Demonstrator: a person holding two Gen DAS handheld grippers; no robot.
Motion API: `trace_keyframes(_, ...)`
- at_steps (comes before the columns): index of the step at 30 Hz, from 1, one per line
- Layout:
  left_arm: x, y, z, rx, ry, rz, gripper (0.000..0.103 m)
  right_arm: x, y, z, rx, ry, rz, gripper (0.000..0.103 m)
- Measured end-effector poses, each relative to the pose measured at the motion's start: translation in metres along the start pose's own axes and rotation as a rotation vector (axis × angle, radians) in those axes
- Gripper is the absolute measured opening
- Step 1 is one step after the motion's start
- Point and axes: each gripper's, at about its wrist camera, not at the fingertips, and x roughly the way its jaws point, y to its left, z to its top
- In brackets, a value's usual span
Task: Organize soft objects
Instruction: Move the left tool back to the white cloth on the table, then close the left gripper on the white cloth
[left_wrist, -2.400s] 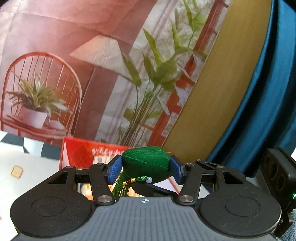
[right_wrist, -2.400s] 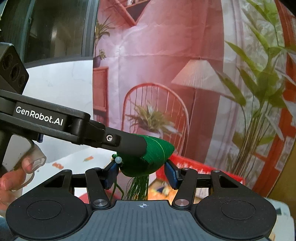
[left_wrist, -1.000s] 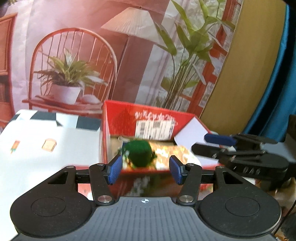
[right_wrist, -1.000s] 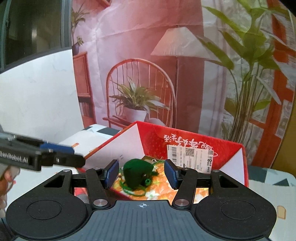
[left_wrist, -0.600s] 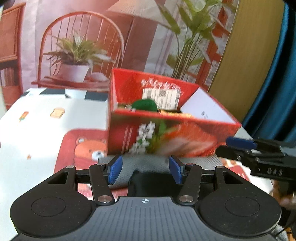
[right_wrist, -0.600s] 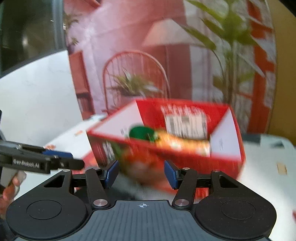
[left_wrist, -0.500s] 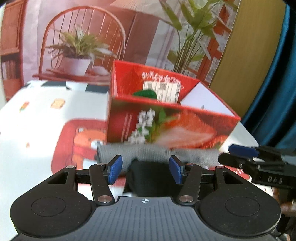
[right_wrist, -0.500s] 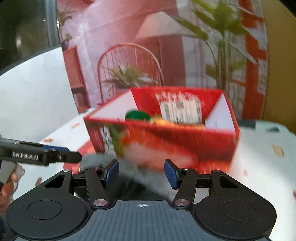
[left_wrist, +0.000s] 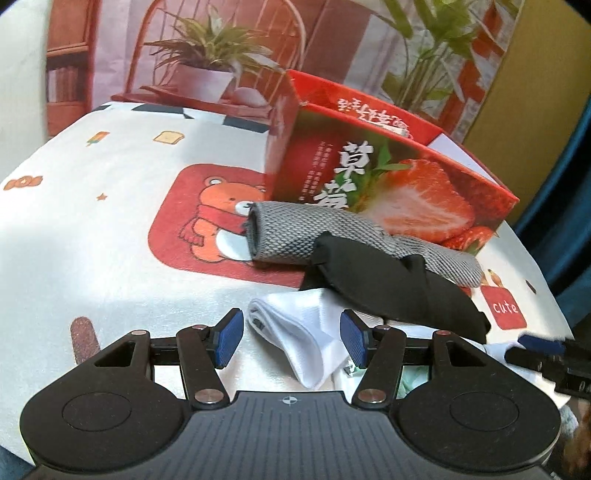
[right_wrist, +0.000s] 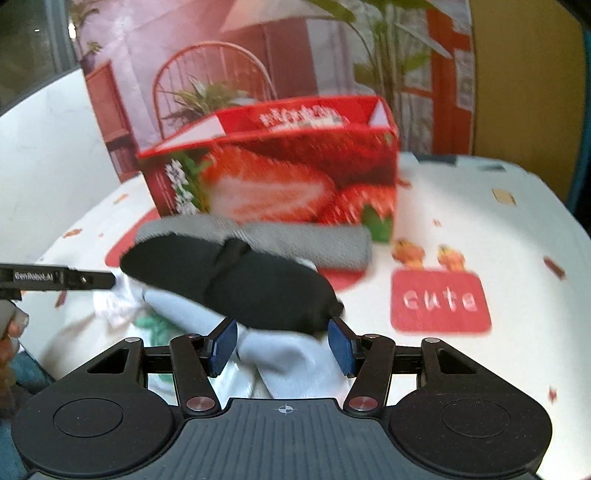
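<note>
You are holding both tools over the bench (left_wrist: 92, 236), where the red strawberry-printed cardboard box (left_wrist: 399, 184) is standing behind a grey knitted roll (left_wrist: 295, 236), a black padded eye mask (right_wrist: 236, 284) and a white folded sock (left_wrist: 295, 325). Your left tool (left_wrist: 291, 338) is spread around the sock; your right tool (right_wrist: 282, 347) is spread just below the mask.
</note>
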Motion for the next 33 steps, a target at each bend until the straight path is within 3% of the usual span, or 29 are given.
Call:
trace_keyframes(12, 0.014, -0.001, -0.017, -0.009, 0.036, -0.051, 0.059, 0.020, 0.000, -0.012, -0.017, 0.039, -0.048, 0.052)
trace_keyframes(15, 0.014, 0.001, -0.018, -0.015, 0.031, -0.047, 0.050, 0.023, 0.002, -0.014, -0.038, 0.041, -0.059, 0.052)
trace_keyframes(17, 0.015, 0.002, -0.017, -0.013, 0.030, -0.033, 0.035, 0.024, 0.003, -0.014, -0.046, 0.039, -0.061, 0.052)
trace_keyframes(22, 0.015, 0.005, -0.016, -0.030, 0.030, -0.020, 0.022, 0.026, 0.004, -0.015, -0.062, 0.038, -0.068, 0.052)
trace_keyframes(33, 0.011, 0.014, -0.014, -0.075, 0.005, 0.065, 0.018, 0.020, 0.009, -0.017, -0.073, 0.051, -0.006, 0.051)
